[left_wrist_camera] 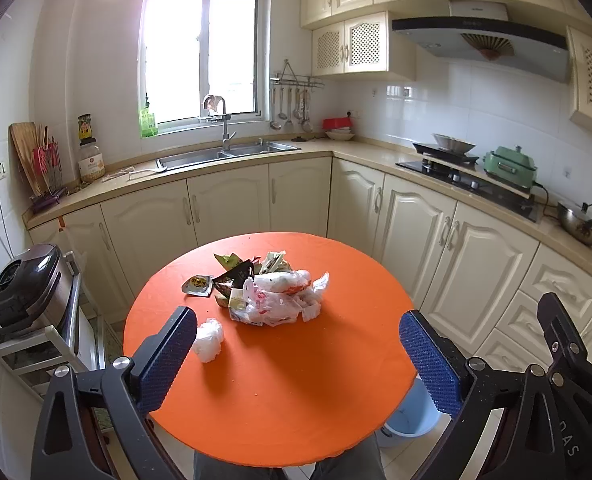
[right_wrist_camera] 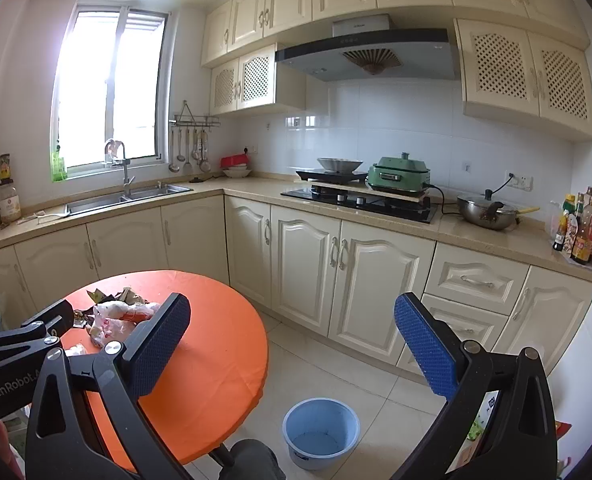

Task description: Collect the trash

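Left gripper [left_wrist_camera: 298,354] at lower frame, jaws wide, nothing held, over the near part of the orange table [left_wrist_camera: 296,408]. Just beside its left pad [left_wrist_camera: 168,356], a white wad [left_wrist_camera: 209,339] on the table. Farther, at frame centre, trash pile [left_wrist_camera: 274,290] of bags and wrappers, apart from both pads, nothing between. Right gripper [right_wrist_camera: 292,354] also wide and empty, off the table's right edge, pile [right_wrist_camera: 116,314] at its left, partly hidden behind the left pad [right_wrist_camera: 156,344]. Below centre, blue bucket [right_wrist_camera: 321,432] on the floor beside the table. Beyond, cabinets [right_wrist_camera: 308,276], sink [left_wrist_camera: 228,154], stove [right_wrist_camera: 360,200], window [left_wrist_camera: 200,48].
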Tool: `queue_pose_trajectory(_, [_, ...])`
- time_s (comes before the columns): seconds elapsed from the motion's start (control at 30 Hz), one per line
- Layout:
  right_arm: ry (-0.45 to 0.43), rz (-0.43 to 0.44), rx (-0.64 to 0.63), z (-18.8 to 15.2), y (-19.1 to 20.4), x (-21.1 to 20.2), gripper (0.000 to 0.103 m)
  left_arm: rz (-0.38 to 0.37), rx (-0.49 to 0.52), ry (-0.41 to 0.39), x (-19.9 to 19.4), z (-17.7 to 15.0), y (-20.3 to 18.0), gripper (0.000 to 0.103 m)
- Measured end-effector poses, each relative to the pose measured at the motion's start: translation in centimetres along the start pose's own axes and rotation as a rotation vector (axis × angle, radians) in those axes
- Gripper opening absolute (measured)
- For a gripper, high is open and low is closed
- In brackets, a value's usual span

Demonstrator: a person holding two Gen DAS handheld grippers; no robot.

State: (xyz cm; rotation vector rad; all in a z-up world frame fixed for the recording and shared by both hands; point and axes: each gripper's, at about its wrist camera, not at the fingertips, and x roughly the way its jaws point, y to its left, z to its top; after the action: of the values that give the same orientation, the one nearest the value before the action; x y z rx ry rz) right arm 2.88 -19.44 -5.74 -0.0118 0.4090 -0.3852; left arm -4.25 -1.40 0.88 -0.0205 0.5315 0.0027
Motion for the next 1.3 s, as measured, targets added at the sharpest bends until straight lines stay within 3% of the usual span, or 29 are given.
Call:
queue_pose_trajectory(0.57, [0.11, 0.077, -0.052, -0.2, 3.5, 5.5, 0.103, 0.076, -0.037, 0.113, 6.6, 2.3, 1.9, 0.1])
queue_pose_trajectory(0.9, [0.245, 0.141, -0.105, -1.5, 7.0, 11.9, 0.103, 0.142, -0.057, 0.253, 13.9, 3.3, 3.1, 0.1])
queue_pose_trajectory(1.3, [0.443, 0.326, -0.165, -4.0, 15.4, 19.6, 0.103, 0.24, -0.189, 0.398, 22.1, 3.8, 10.9, 0.1])
